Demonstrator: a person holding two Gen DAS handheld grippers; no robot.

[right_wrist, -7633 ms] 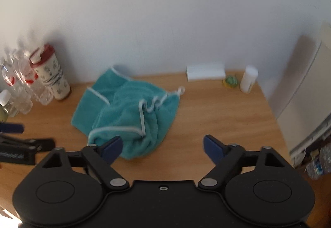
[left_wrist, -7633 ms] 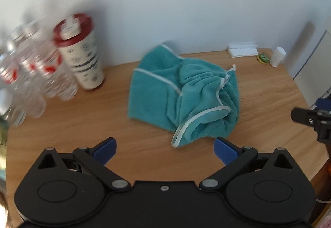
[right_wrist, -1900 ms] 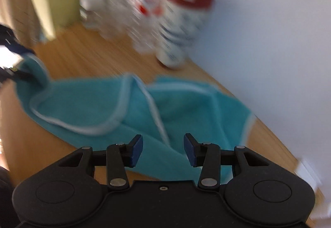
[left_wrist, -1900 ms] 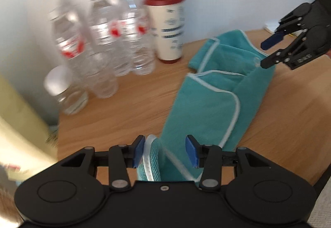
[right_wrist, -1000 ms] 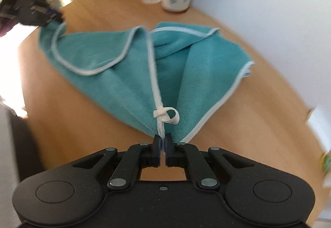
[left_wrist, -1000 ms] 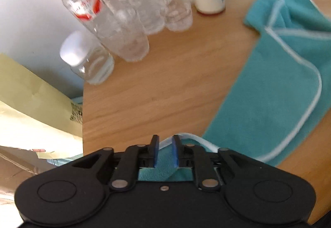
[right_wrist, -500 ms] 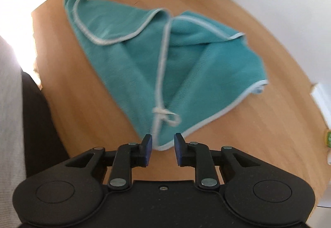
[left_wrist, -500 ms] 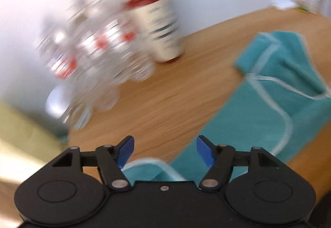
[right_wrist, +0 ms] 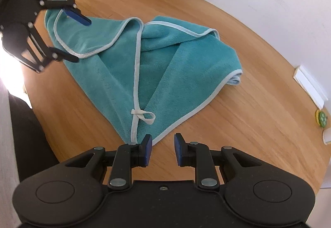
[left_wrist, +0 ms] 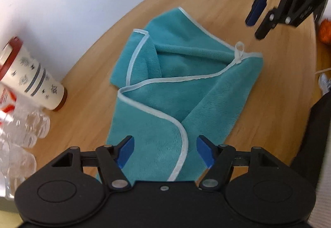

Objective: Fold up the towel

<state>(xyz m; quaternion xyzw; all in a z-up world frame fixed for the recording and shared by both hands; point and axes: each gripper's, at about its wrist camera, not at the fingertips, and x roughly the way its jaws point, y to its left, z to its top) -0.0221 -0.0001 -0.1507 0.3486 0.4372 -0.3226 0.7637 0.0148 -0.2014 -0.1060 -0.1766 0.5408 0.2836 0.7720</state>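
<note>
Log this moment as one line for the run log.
task: fold towel | left gripper: open, over towel | right gripper: open, at corner by hanging loop | towel: loosely spread on table, unfolded

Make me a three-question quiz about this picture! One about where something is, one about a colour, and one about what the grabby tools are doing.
1. Where does the tumbler with the red lid stand?
A. On the towel
B. On the table by the wall, beside the clear bottles
C. On the floor

2. What colour is the towel?
A. Teal with a pale trim
B. Yellow
C. Red with black stripes

3. What are the left tool and the right tool doing?
A. Both shut on the towel
B. One is shut on the tumbler
C. Both open, holding nothing

Answers:
1 B: it stands on the wooden table next to the bottles, apart from the towel.
2 A: the cloth is teal with a whitish edge.
3 C: both tools' blue pads stand apart with no cloth pinched between them.
</note>
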